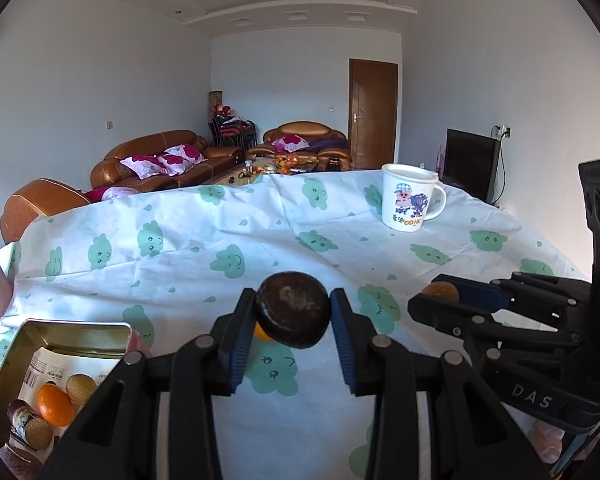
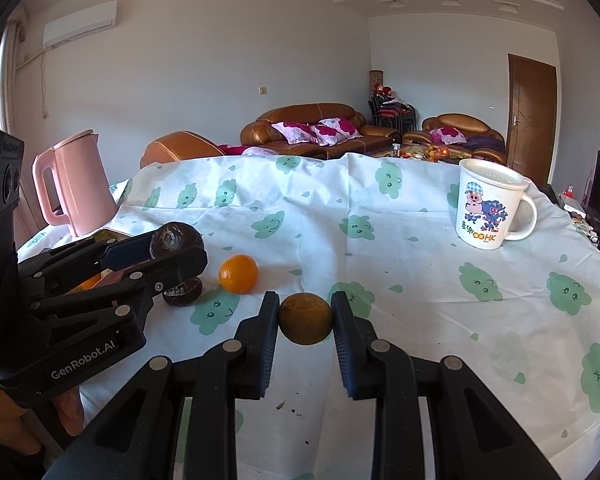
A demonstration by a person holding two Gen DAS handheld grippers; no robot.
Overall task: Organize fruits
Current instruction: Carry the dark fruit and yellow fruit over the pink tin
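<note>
I have a dark brown fruit [image 1: 293, 311] clamped between the pads of my left gripper [image 1: 293, 320], lifted clear of the cloud-print tablecloth [image 1: 228, 240]. My right gripper [image 2: 305, 320] is closed on a yellowish-brown round fruit [image 2: 305, 318], also pinched squarely between both pads just above the cloth.

Taking the white cartoon mug [image 2: 490, 208] as my landmark: the yellowish-brown fruit sits nearer to me than the mug and off to its left. Farther left of the mug, an orange [image 2: 238, 273] rests on the cloth, and just beyond that another dark fruit [image 2: 182, 291] lies under the left gripper's fingers. The held dark fruit hangs directly above it.

Far to the mug's left, a metal tin [image 1: 66, 356] stands open with an orange fruit [image 1: 54, 404] and a pale brown one [image 1: 81, 389] inside. A pink kettle [image 2: 74, 184] stands behind the tin.
</note>
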